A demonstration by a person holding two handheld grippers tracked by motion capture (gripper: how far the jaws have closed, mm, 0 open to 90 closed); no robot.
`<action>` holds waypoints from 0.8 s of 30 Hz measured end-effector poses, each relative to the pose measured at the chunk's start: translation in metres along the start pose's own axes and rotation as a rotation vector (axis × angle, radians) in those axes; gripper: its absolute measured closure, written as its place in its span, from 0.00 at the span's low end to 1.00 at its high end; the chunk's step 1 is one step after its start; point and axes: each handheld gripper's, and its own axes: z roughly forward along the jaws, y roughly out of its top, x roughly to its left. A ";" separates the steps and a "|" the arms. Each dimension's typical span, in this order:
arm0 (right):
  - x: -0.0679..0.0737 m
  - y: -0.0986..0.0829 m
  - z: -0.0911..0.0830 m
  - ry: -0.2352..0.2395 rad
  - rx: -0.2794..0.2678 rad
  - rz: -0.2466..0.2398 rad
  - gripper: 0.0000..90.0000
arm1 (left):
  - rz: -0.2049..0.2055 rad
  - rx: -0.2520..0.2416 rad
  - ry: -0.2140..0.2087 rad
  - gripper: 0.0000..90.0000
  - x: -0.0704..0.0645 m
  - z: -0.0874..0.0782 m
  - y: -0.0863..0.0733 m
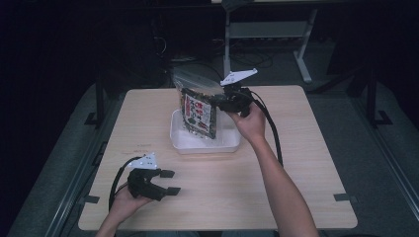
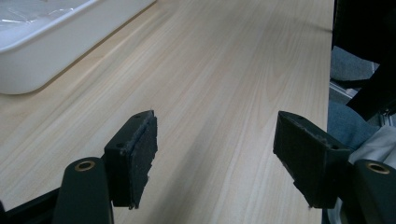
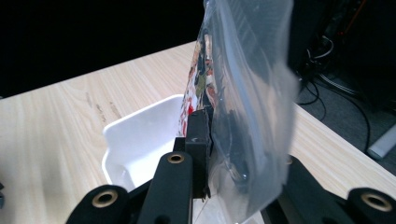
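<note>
A clear plastic bag (image 1: 198, 106) holding a printed snack packet hung upright over the white tub (image 1: 179, 139) at the middle of the table (image 1: 306, 163), its long axis running top to bottom and its lower edge inside or just above the tub's rim.

At near left, the left gripper (image 1: 167, 181) rested low over bare tabletop in the person's left hand (image 1: 123, 202), jaws spread wide with nothing between them, well apart from the bag and pointing right. Its own view showed the pads (image 2: 140, 154) open over the wood, with a corner of the tub (image 2: 42, 56) far left.

At right, the right gripper (image 1: 220, 102), held in the right hand (image 1: 253, 123), was pinching the bag (image 3: 243, 107) by its right edge, near the top. In its own view the film was pressed flat between the closed jaws above the tub (image 3: 140, 140). The bag lay directly below that grip, so the right hand looked far better placed to lower or lift it.
</note>
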 end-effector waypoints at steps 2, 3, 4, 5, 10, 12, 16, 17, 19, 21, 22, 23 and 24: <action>-0.001 -0.001 0.001 0.001 0.010 0.001 0.86 | 0.000 -0.001 0.001 0.33 0.000 0.000 0.000; -0.001 -0.002 0.001 -0.001 0.011 0.002 0.86 | 0.000 -0.002 0.002 0.33 0.000 -0.001 0.000; -0.001 -0.002 0.002 0.002 0.010 0.006 0.86 | -0.002 -0.003 0.001 0.33 0.000 -0.001 0.000; -0.002 -0.002 0.002 0.005 0.008 0.012 0.86 | -0.002 -0.003 0.002 0.33 0.001 -0.002 0.000; -0.008 -0.006 0.002 0.005 0.012 0.050 0.86 | 0.001 0.000 0.004 0.33 0.001 -0.001 0.000; -0.009 -0.008 0.002 0.006 0.010 0.063 0.86 | 0.002 0.001 0.004 0.33 0.001 -0.001 0.000; -0.011 -0.008 0.001 0.008 0.009 0.068 0.85 | 0.001 0.000 0.003 0.33 0.001 -0.001 0.000; -0.012 -0.008 0.001 0.005 0.007 0.069 0.85 | -0.001 0.000 0.002 0.32 0.001 -0.001 0.000; -0.012 -0.008 0.000 -0.002 0.005 0.078 0.74 | -0.002 -0.001 0.001 0.32 0.002 -0.001 0.000; -0.012 -0.008 0.002 -0.011 0.031 0.089 0.65 | -0.001 0.001 0.001 0.32 0.002 0.000 0.000; -0.012 -0.008 0.003 -0.009 0.043 0.090 0.65 | -0.001 0.003 0.001 0.32 0.002 0.000 0.000; -0.013 -0.009 0.003 -0.008 0.048 0.086 0.65 | -0.002 0.004 0.000 0.32 0.001 0.000 0.000; -0.012 -0.010 0.003 -0.009 0.044 0.085 0.63 | -0.002 0.004 -0.001 0.32 0.001 0.001 0.000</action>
